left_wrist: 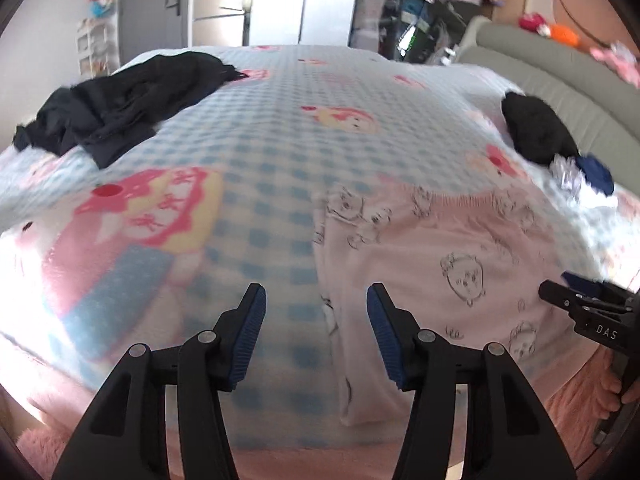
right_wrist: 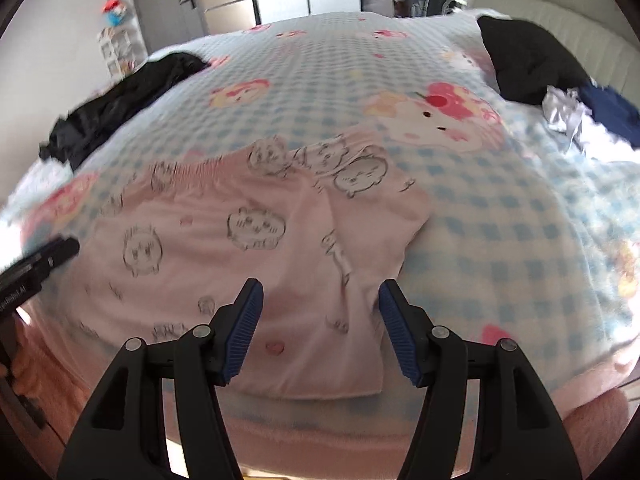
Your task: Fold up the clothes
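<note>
A pale pink garment [left_wrist: 460, 248] [right_wrist: 240, 240] printed with outlined cartoon faces lies spread on the blue-checked bed blanket [left_wrist: 260, 140] [right_wrist: 500, 240], near its front edge. My left gripper [left_wrist: 316, 292] hovers open over the blanket, just at the garment's left edge, with nothing between its fingers. My right gripper [right_wrist: 321, 284] stands open above the garment's lower right part, its blue pads clear of the cloth. Each gripper shows at the side of the other's view: the right gripper [left_wrist: 576, 300] at the right edge, the left gripper [right_wrist: 48, 260] at the left edge.
A heap of black clothes [left_wrist: 120, 100] [right_wrist: 120, 100] lies at the bed's far left. Another black garment [left_wrist: 532, 128] [right_wrist: 528, 60] and navy and white clothes [left_wrist: 596, 176] [right_wrist: 608, 112] lie at the right by a grey padded headboard [left_wrist: 560, 80]. Cabinets and shelves stand beyond the bed.
</note>
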A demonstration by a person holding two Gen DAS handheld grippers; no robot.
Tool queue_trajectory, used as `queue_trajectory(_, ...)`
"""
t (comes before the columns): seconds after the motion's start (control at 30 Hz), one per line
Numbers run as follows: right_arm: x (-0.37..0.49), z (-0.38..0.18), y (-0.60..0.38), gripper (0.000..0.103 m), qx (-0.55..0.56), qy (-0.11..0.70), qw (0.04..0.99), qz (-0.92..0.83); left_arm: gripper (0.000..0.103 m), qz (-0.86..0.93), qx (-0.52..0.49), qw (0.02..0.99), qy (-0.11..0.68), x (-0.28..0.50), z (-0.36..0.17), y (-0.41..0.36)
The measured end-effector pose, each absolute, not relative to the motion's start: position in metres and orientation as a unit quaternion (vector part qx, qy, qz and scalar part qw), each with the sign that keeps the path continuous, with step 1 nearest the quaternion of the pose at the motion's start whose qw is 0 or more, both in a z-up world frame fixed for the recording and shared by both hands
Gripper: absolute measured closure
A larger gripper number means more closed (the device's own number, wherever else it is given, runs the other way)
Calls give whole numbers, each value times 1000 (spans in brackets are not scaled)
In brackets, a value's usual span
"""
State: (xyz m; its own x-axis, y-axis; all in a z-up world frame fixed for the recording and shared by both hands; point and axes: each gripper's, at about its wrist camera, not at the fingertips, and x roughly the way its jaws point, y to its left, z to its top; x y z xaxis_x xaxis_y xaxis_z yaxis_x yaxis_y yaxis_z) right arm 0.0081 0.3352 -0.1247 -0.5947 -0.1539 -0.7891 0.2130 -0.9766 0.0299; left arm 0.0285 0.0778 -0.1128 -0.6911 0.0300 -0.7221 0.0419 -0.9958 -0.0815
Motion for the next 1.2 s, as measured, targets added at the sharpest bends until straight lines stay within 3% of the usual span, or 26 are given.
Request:
queue_trajectory(0.17,12,-123,358,41,438,27,37,-898,48,-914,395,93,-13,28,-118,78)
queue_trajectory(0.27,15,-106,371,41,430,-28,66,-900,47,-936,351,17,27,37,-98,96)
queue_trajectory(0.4,26,-103,340,41,424,21,132,-896,46,-932,349,-100,24,36,-99,137)
queue_trajectory(0.53,35,-126,307,41,440,68,172,-879,46,-915,390,-96,-26,29,-127,156)
queue_trajectory(0.67,34,-145,301,41,449,121,144,-874,46,-912,399,-79,-48,33,-131,157)
queue_trajectory(0.83,32,-133,319,43,446,80,134,-881,45,-915,396,-83,-5,32,-126,140)
queue_trajectory(0.93,33,-121,319,40,429,43,154,-889,39,-913,395,-97,-13,36,-127,149)
queue_trajectory(1.07,18,-139,310,42,463,78,124,-874,37,-908,409,-79,-45,32,-136,154)
queue_trajectory(1.2,21,-140,329,44,459,50,142,-876,37,-911,405,-71,-30,35,-132,139)
